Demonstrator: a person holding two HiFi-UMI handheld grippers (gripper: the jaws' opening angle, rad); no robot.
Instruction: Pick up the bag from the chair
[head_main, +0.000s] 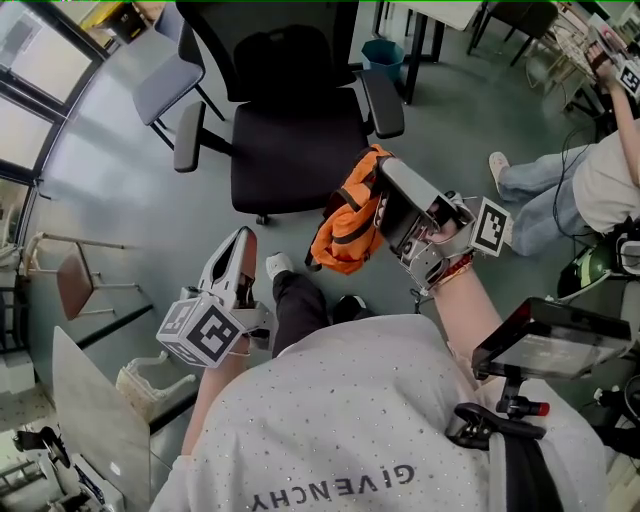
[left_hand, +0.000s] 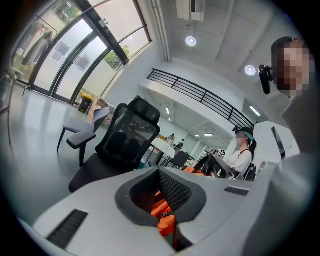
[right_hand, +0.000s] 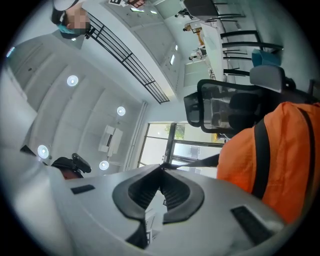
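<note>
The orange bag (head_main: 345, 225) with black straps hangs in the air just in front of the black office chair (head_main: 300, 140), off its seat. My right gripper (head_main: 380, 168) is shut on a black strap of the bag; in the right gripper view the strap (right_hand: 200, 161) runs taut from the closed jaw tips (right_hand: 162, 167) to the bag (right_hand: 280, 160), with the chair (right_hand: 225, 110) behind. My left gripper (head_main: 243, 236) hangs lower left, jaws together, holding nothing. In the left gripper view its tips (left_hand: 159, 171) meet, and the bag (left_hand: 162, 212) and the chair (left_hand: 125, 140) show beyond them.
A grey chair (head_main: 165, 80) stands at the back left and a teal bin (head_main: 383, 55) behind the black chair. A seated person (head_main: 560, 190) is at the right. A small stool (head_main: 75, 285) stands left. My own legs and shoes (head_main: 290, 290) are below the bag.
</note>
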